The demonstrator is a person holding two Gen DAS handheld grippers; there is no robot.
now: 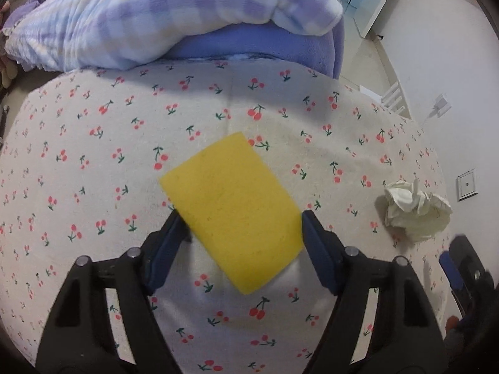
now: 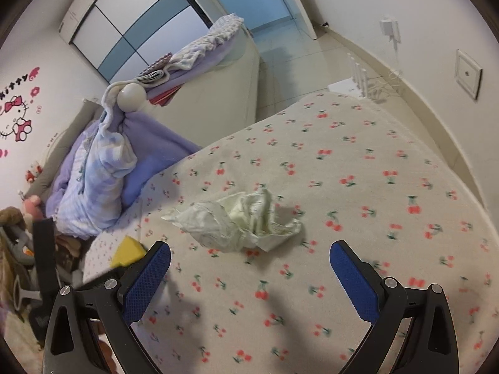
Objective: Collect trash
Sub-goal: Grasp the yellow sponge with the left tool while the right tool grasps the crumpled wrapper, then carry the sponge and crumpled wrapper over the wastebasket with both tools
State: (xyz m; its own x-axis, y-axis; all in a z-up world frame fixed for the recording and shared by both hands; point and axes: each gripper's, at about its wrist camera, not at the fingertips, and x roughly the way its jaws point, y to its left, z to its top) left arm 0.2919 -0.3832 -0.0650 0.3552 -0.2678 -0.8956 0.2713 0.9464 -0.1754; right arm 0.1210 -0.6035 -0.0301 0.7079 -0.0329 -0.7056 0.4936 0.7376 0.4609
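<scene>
Left gripper [image 1: 240,218] pinching flat yellow sponge [image 1: 232,208]; right gripper [image 2: 249,258] spread before crumpled tissue [image 2: 240,224].

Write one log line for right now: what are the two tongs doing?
left tongs: around yellow sponge, grip unclear | right tongs: open, just short of crumpled tissue | both on cherry-print sheet

Cherry-print bedsheet [image 1: 280,99] across the mattress; checked lilac blanket [image 1: 156,12] bunched over a purple quilt [image 1: 255,42]. Hello Kitty wall sticker [image 2: 15,115], sliding wardrobe doors [image 2: 131,28], white wall socket plate [image 2: 467,73], white router [image 2: 354,78] on the floor.
</scene>
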